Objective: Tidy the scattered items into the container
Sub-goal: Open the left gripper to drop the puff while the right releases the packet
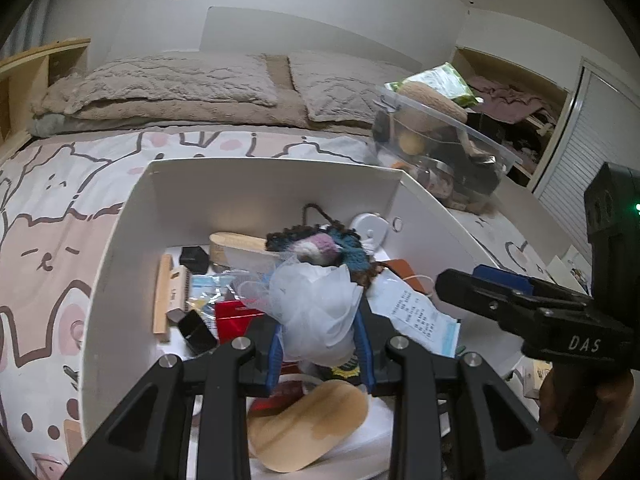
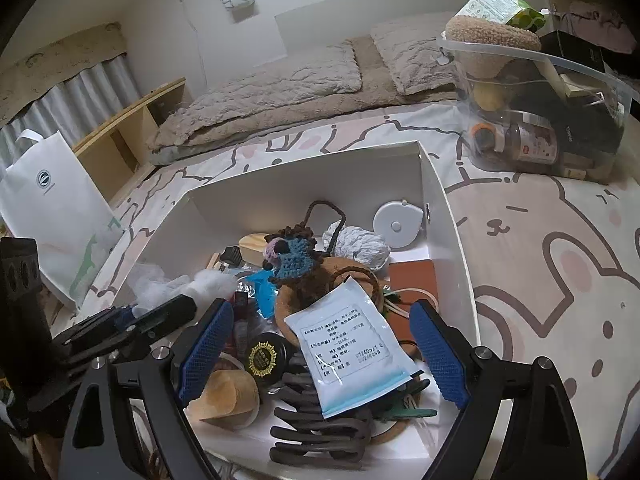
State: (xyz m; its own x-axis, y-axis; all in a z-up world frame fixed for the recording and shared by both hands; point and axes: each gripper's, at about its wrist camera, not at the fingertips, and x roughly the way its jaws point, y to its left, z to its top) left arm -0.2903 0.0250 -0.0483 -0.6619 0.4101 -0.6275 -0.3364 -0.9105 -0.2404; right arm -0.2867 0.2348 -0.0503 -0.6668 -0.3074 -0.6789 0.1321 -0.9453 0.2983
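Left gripper (image 1: 318, 344) clamped on white mesh puff (image 1: 316, 312), held over the white box (image 1: 256, 196) on the bed (image 1: 52, 208). Right gripper (image 2: 324, 356) fingers wide apart, nothing gripped, white packet (image 2: 352, 348) lying between them on the pile in box. Clear bin (image 2: 560, 112) well apart, full.

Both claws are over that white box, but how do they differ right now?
The left claw is shut on a white mesh bath pouf; the right claw stands wide open and grips nothing. A white and blue sachet lies loose between the right claw's blue pads, while the left claw's pads press the pouf's sides. Both point down into the white box.
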